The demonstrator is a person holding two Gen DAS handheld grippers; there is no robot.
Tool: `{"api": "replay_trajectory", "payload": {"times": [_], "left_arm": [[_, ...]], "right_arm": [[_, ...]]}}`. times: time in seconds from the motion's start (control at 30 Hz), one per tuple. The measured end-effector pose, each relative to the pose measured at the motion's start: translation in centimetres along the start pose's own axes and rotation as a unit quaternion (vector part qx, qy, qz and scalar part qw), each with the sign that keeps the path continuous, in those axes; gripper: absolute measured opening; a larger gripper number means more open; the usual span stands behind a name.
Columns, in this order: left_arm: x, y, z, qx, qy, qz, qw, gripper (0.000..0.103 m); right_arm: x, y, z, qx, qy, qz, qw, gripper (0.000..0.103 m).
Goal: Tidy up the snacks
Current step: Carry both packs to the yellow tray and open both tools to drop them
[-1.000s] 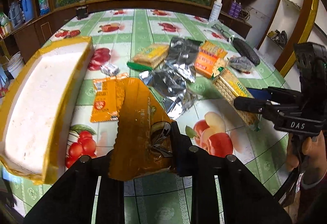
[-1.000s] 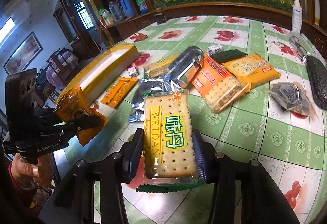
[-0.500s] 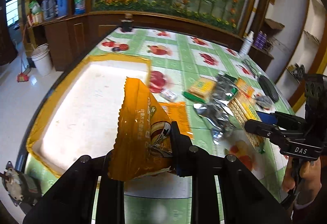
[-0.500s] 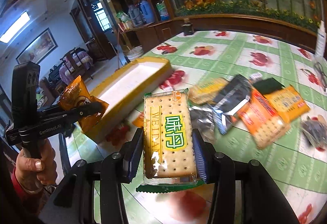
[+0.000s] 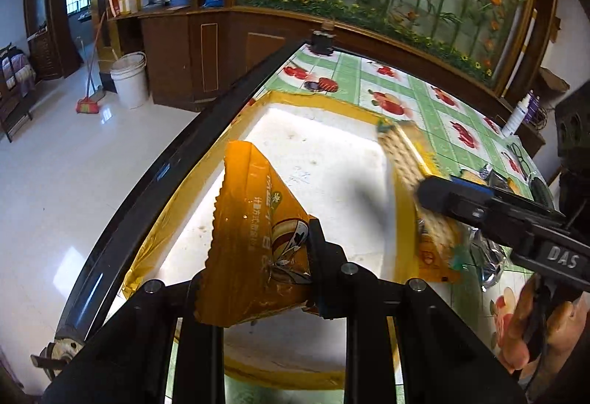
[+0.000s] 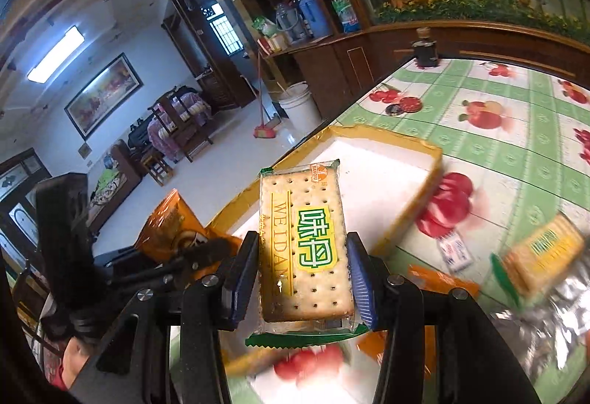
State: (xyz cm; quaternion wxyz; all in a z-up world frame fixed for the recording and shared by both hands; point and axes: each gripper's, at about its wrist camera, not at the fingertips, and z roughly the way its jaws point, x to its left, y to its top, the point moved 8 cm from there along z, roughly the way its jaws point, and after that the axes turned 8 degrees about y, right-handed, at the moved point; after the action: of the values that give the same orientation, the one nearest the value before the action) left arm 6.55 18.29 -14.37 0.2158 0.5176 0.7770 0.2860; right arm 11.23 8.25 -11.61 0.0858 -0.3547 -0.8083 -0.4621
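Mid-carry, by the look of it: two snacks held above the tray [image 5: 332, 160], neither set down. Left gripper [image 5: 258, 267] jaws clamped on an orange snack bag [image 5: 254, 219], hanging over the tray's near white floor. Right gripper [image 6: 298, 275] jaws pressed against both long edges of a cracker pack [image 6: 306, 241], poised over the tray's right-hand rim. Next move, probably: lower each packet onto the tray's floor, side by side and apart, then part the jaws; bag crinkly and light, likely to tip, so best laid flat.

Counted: one tray, bare inside. Two packets in the air. Right of the tray, on the counter [image 6: 516, 146]: one yellow cracker pack [image 6: 542, 256], one small white packet [image 6: 455, 253], one flat orange packet [image 6: 442, 280], some silver foil bags too blurred to count.
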Motion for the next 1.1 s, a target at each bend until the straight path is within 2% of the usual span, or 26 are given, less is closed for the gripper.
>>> {"api": "replay_trajectory", "payload": {"times": [0.13,0.27,0.37,0.63,0.7,0.73,0.77,0.9,1.1], "left_arm": [[0.9,-0.2,1.1,0.008,0.006,-0.007,0.9999,0.021],[1.4,-0.3,1.4,0.012,0.027,-0.002,0.9996,0.022],[1.8,-0.6,1.9,0.028,0.04,-0.007,0.9988,0.025],[2.4,-0.8,1.8,0.028,0.053,-0.017,0.9981,0.025],[2.4,-0.7,1.6,0.027,0.054,-0.018,0.998,0.039],[2.2,-0.6,1.4,0.024,0.055,-0.019,0.998,0.062],[2.1,-0.4,1.1,0.017,0.055,-0.018,0.9982,0.076],[1.2,0.0,0.0,-0.004,0.065,-0.009,0.9978,0.077],[-1.4,-0.1,-0.6,0.002,0.045,0.008,0.9989,0.077]], "right_arm": [[0.2,0.1,3.7,0.022,-0.013,-0.006,1.0,0.047],[0.5,0.0,5.3,0.031,-0.022,-0.015,0.999,0.047],[0.5,-0.1,5.8,0.041,-0.033,-0.017,0.998,0.048],[0.4,-0.1,5.1,0.036,-0.036,-0.015,0.999,0.05],[0.4,-0.2,4.2,0.029,-0.036,-0.009,0.999,0.05],[0.2,-0.1,3.6,0.023,-0.036,-0.006,0.999,0.05],[0.0,-0.1,2.9,0.016,-0.037,-0.002,0.999,0.052],[-1.1,-0.4,-0.3,-0.01,-0.047,0.01,0.999,0.065],[-3.0,-1.4,-5.0,-0.041,-0.066,0.027,0.997,0.068]]}}
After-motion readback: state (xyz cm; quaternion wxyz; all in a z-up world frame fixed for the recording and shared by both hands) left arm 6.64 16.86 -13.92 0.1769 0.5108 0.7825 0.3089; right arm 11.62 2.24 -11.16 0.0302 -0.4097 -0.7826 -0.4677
